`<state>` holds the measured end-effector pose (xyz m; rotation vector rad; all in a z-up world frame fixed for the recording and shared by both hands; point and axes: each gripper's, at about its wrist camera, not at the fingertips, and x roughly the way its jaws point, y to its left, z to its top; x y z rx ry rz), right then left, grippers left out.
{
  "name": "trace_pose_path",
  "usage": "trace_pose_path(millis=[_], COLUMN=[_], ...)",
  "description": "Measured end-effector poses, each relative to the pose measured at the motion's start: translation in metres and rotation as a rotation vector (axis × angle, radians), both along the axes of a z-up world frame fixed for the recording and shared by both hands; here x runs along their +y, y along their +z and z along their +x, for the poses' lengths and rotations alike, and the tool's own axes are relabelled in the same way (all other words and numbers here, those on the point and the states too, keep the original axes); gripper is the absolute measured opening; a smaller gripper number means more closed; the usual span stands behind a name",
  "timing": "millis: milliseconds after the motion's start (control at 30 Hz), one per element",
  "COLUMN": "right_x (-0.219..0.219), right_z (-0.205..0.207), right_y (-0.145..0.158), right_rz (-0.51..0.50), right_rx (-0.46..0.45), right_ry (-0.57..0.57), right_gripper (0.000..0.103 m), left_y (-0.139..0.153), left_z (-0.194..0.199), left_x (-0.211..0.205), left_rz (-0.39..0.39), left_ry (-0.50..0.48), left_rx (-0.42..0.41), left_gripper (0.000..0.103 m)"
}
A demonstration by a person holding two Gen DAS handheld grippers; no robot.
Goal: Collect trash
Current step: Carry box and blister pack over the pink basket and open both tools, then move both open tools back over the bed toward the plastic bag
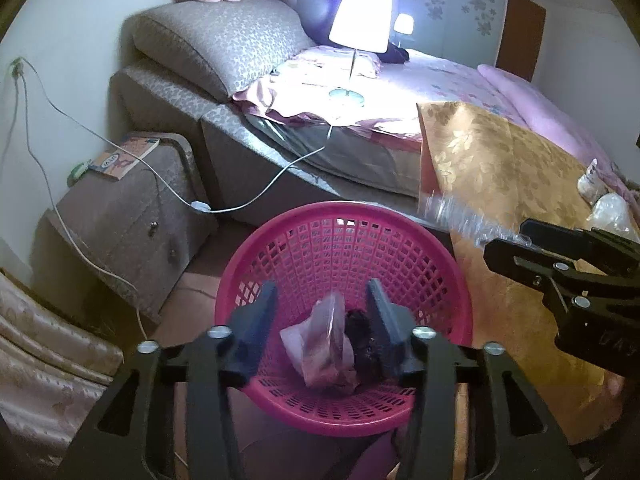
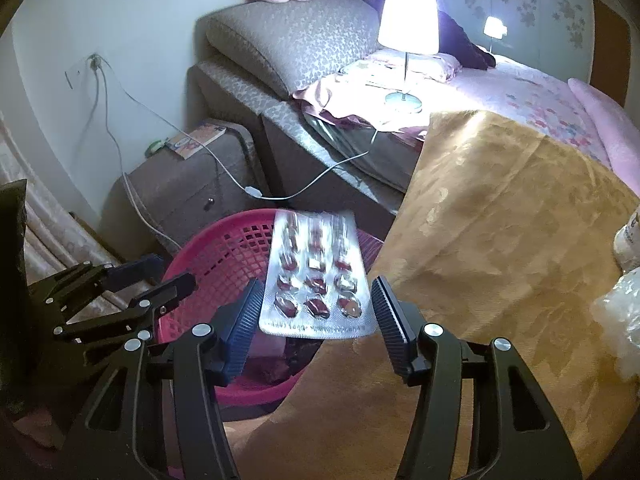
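Trash already lies in the pink basket [image 1: 348,264] seen from the left wrist: a crumpled pinkish plastic bag [image 1: 326,350] and a dark clump [image 1: 360,328] touching it on the basket floor. The left tool [image 1: 322,312] hangs over the basket with its fingers spread wide and nothing between them. At the right edge the right tool [image 1: 516,246] reaches in above the gold-patterned cloth on the table [image 1: 500,168], and a blurred, shiny strip, the blister pack [image 1: 452,216], sticks out from its tip toward the basket rim. Behind stand a bed [image 1: 440,76] with a lit lamp [image 1: 360,20] on it and a brown nightstand [image 1: 132,208] carrying a book [image 1: 124,158]. A white cable [image 1: 256,196] runs from the lamp across to the wall.

From the right wrist, the blister pack [image 2: 318,276] shows plainly: a silver sheet with rows of dark red capsules, its far end blurred, lying lengthwise between the fingers of the right tool [image 2: 318,316] and above the pink basket [image 2: 224,256]. The fingers are spread; both pads appear to stand clear of the sheet's edges, so I cannot tell what carries it. The left tool [image 2: 160,272] enters from the left over the basket rim, fingers apart. The table [image 2: 500,220] lies to the right, with a crinkled clear plastic bag [image 2: 618,320] and a small white bottle [image 2: 628,240] at its edge.
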<state>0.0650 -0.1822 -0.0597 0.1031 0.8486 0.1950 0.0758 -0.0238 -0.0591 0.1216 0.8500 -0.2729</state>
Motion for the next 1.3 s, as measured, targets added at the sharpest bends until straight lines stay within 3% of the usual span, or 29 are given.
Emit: trace_pose_path(millis=[133, 333, 1300], right_x=[-0.003, -0.007, -0.068], right_z=[-0.002, -0.008, -0.07], right_y=[0.0, 0.001, 0.004], right_rz=[0.005, 0.003, 0.012], right_rx=[-0.001, -0.01, -0.054], right_ry=[-0.013, -0.025, -0.211], right_gripper=[0.061, 0.062, 0.062], left_y=[0.003, 0.005, 0.014], left_z=[-0.002, -0.002, -0.021], left_x=[0.0, 0.002, -0.016], left_rz=[0.003, 0.002, 0.018], left_ry=[0.001, 0.018, -0.031], left_rx=[-0.017, -0.029, -0.079], left_gripper=[0.058, 0.065, 0.071])
